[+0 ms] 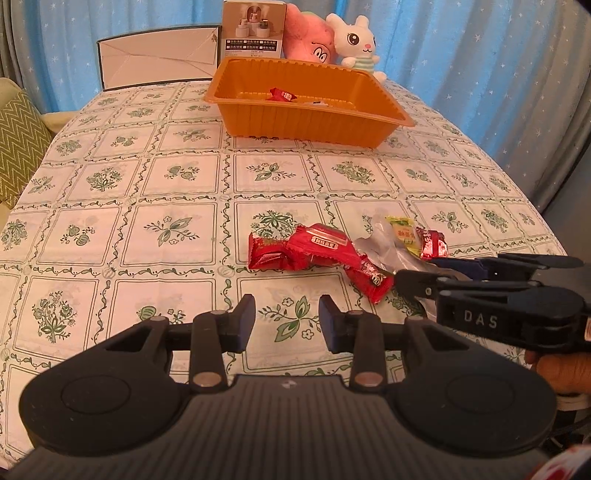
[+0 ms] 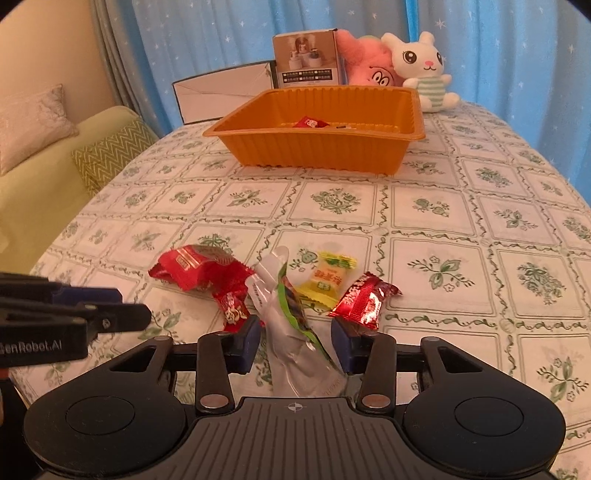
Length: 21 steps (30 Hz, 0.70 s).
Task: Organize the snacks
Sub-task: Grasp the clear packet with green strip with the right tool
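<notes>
An orange tray [image 1: 303,125] [image 2: 317,151] stands at the far side of the table with a small red packet [image 1: 282,95] [image 2: 310,122] in it. Nearer lie a big red packet [image 1: 306,251] [image 2: 199,269], a long red candy [image 1: 369,277] [image 2: 232,310], a clear packet with green print [image 1: 384,243] [image 2: 291,321], a yellow packet [image 1: 404,232] [image 2: 328,277] and a small red packet [image 1: 432,243] [image 2: 364,301]. My right gripper [image 2: 295,343] [image 1: 413,273] straddles the clear packet, and its pads do not visibly press it. My left gripper [image 1: 287,321] [image 2: 133,306] is open and empty, just short of the red packets.
Behind the tray stand a printed box [image 1: 255,29], a pink plush [image 1: 310,40], a white rabbit plush [image 1: 356,40] and a white flat box [image 1: 159,59]. A sofa with a zigzag cushion [image 2: 110,155] lies off the table's left edge. Blue curtains hang behind.
</notes>
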Motion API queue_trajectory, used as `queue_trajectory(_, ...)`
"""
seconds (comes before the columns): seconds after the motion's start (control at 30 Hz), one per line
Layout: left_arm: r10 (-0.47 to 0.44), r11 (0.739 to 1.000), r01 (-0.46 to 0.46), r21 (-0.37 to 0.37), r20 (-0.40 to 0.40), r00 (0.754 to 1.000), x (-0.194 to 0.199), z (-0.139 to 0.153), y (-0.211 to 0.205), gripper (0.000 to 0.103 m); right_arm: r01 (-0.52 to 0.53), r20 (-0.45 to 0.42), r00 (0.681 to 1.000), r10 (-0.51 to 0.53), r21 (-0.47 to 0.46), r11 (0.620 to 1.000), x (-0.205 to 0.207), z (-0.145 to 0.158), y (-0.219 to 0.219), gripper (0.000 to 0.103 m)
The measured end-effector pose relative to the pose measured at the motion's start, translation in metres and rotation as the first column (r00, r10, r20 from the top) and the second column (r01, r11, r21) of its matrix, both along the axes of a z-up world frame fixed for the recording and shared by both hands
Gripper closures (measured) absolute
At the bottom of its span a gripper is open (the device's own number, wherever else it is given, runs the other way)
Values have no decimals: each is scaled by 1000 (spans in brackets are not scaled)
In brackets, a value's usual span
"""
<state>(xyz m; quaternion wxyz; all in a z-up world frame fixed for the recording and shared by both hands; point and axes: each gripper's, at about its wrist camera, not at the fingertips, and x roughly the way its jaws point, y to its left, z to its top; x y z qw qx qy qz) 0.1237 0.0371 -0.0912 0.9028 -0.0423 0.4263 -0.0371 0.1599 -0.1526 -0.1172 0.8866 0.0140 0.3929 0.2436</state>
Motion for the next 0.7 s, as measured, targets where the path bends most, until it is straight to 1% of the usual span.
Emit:
queue_trajectory(0.03,1,1000,-1,-1,-3,1000,1,-1,1,70,-2,-3,1000,2,1,1000,2,0,1,64)
queue_trajectory(0.07,0,1000,0,-1,-5,1000,1,-2,1,70,-5,-5,1000,5,-3,1000,4,-1,2,68)
queue_trajectory(0.2,-2,1000,2,-1,-10,1000,2,-5,1,70,-9,-8,1000,9,-19,1000,7,-3,7,75)
queue_trajectory(0.33,-9,1000,9,-6,-8,1000,3,-5,0,70,-7,-12,1000,6,-32,999,4,-3,6,78)
queue_trajectory(0.4,-18,1000,18,-15,-5,1000,4,-5,-3,70,-3,-1,1000,2,-45,999,0,-1,5,78)
queue_trajectory(0.53,-41,998,41,-45,2,999,5,-6,-12,70,6,43,999,-4,-38,999,-13,8,-1,79)
queue_trajectory(0.7,-48,995,48,-82,5,999,10,-8,-24,70,54,112,993,-49,-44,998,-23,20,-13,79)
